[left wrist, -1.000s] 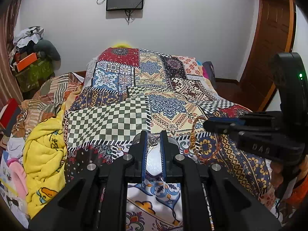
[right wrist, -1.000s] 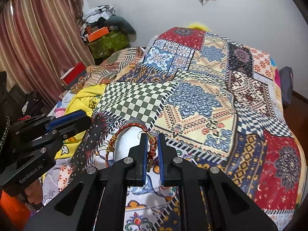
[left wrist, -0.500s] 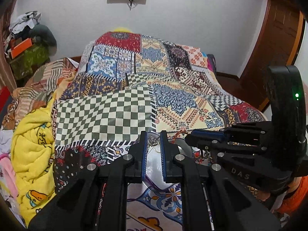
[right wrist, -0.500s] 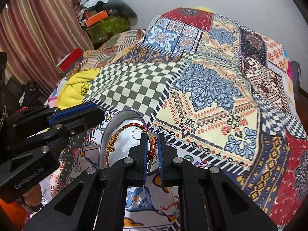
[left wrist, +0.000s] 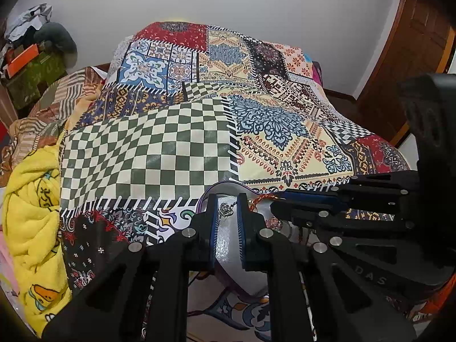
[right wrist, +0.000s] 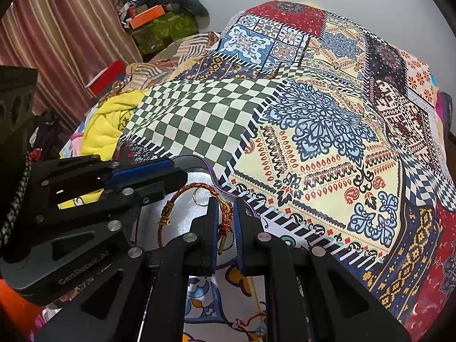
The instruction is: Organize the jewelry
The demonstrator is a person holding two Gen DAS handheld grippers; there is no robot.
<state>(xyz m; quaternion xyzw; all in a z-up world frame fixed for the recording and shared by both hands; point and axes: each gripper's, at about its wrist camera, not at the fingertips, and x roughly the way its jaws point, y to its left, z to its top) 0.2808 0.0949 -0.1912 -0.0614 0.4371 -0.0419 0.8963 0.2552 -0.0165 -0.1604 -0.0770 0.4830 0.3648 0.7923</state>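
Observation:
My left gripper (left wrist: 227, 209) is shut on a small silver pendant (left wrist: 225, 210) over a white dish with a purple rim (left wrist: 228, 249) on the quilted bed. My right gripper (right wrist: 226, 213) is shut on a red and gold braided bracelet (right wrist: 182, 196), whose loop hangs over the same dish (right wrist: 182, 222). A gold ring (right wrist: 200, 197) lies in the dish. The right gripper (left wrist: 307, 202) shows to the right in the left wrist view, the left gripper (right wrist: 142, 175) to the left in the right wrist view. The two grippers are close together above the dish.
The patchwork bedspread (left wrist: 176, 145) covers the bed. A yellow blanket (left wrist: 31, 213) lies bunched at the left edge. Boxes and clothes (right wrist: 159, 20) pile up by the curtain. A wooden door (left wrist: 421, 42) stands to the right.
Both grippers have moved forward and down over the dish and come closer together. Each still holds its piece of jewelry.

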